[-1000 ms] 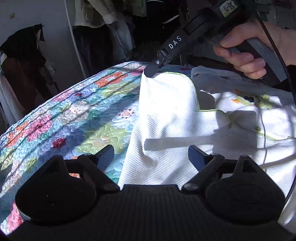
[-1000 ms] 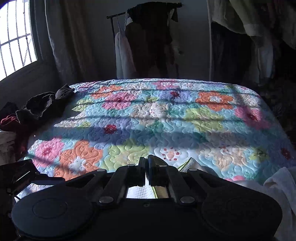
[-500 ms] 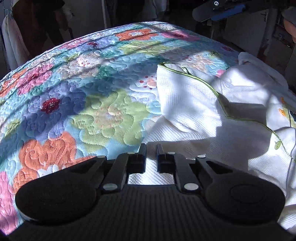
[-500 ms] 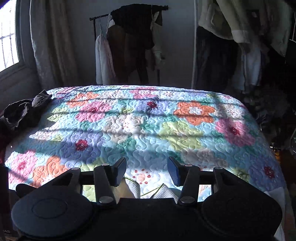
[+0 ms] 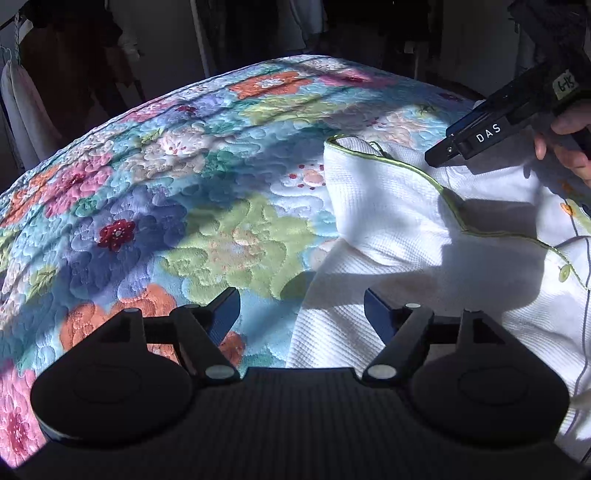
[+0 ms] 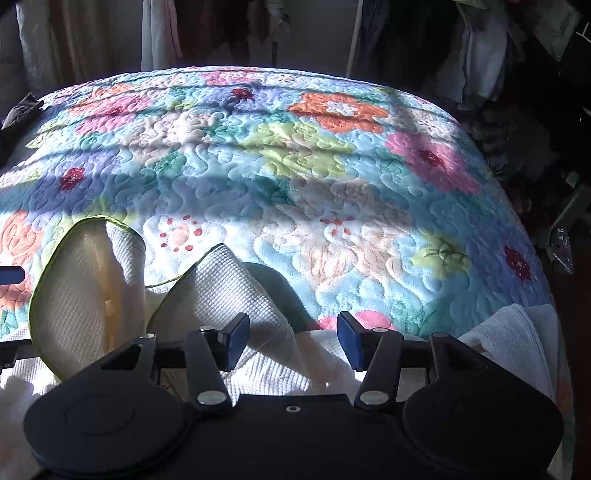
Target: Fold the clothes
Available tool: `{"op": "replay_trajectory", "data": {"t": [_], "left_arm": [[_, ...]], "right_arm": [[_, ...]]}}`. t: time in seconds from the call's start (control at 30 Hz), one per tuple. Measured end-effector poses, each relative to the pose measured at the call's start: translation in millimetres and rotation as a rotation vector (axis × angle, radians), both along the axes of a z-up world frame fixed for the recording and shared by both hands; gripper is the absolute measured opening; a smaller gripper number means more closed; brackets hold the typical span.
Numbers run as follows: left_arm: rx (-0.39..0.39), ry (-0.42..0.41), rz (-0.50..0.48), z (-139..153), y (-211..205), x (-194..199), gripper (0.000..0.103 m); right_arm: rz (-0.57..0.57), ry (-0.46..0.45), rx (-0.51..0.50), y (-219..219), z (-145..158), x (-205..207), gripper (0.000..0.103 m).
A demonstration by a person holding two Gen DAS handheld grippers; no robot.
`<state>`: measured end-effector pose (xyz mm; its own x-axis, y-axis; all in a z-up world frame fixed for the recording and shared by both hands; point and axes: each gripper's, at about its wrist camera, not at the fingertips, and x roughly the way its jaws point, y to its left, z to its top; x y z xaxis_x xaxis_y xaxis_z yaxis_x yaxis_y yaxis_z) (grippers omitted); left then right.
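A white waffle-knit garment [image 5: 424, 229] with green piping and a green button lies on the flowered quilt [image 5: 177, 192], at the right of the left wrist view. My left gripper [image 5: 301, 314] is open and empty, low over the garment's left edge. My right gripper [image 6: 293, 339] is open and empty above the garment's collar flaps [image 6: 218, 284]. The right gripper also shows in the left wrist view [image 5: 476, 138], hovering just above the garment's far part, held by a hand.
The quilt [image 6: 295, 166] covers the whole bed. Clothes hang on racks [image 6: 162, 33] behind the bed. A dark garment [image 6: 18, 107] lies at the bed's far left edge. A second white cloth [image 6: 509, 339] lies at the right.
My left gripper was open, shut on the garment's edge half a second ago, and is open again. My right gripper opened and let go of the garment's corner, then moved lower over the collar.
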<state>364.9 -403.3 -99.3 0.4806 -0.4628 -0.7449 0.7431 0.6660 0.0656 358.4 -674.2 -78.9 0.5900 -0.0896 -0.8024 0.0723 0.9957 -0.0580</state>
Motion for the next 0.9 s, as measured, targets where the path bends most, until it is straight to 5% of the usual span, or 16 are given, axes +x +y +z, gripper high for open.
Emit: {"op": "replay_trajectory", "data": {"t": [0.1,0.2,0.27,0.3,0.4,0.6,0.7,0.87,0.9], "left_arm": [[0.016,0.036,0.012,-13.1,7.4,1.6,0.075],[-0.01,0.043,0.004,-21.7,13.8,-4.6,0.063],[-0.037,0.059,-0.059,-20.9,14.6,-10.8,0.008],[-0.027,0.06,-0.07,-19.6,11.6,-14.6,0.005],[0.019,-0.022,-0.09,-12.5,1.9,-27.2,0.005],[-0.027,-0.047,0.025,2.4,6.1,-16.3,0.004],[0.041,-0.127,0.043,3.6,5.9,-11.0,0.002],[0.115,-0.114,0.094,-5.4,7.6,-1.7,0.003],[0.143,-0.122,0.11,-9.6,8.3,-0.2,0.003]], "right_arm": [[-0.01,0.042,0.032,1.8,-13.1,11.0,0.066],[0.001,0.069,0.048,8.7,-25.3,14.2,0.066],[0.012,0.048,0.037,13.1,-27.1,11.5,0.058],[0.014,0.042,0.037,14.4,-27.1,10.7,0.029],[0.007,0.028,0.047,13.4,-17.2,10.0,0.01],[-0.098,-0.145,-0.034,-6.6,22.3,8.2,0.008],[-0.143,-0.213,-0.015,-19.6,34.6,12.9,0.008],[-0.121,-0.139,-0.041,-19.0,16.5,33.8,0.01],[-0.133,-0.119,-0.056,-17.8,11.1,35.6,0.017]]}}
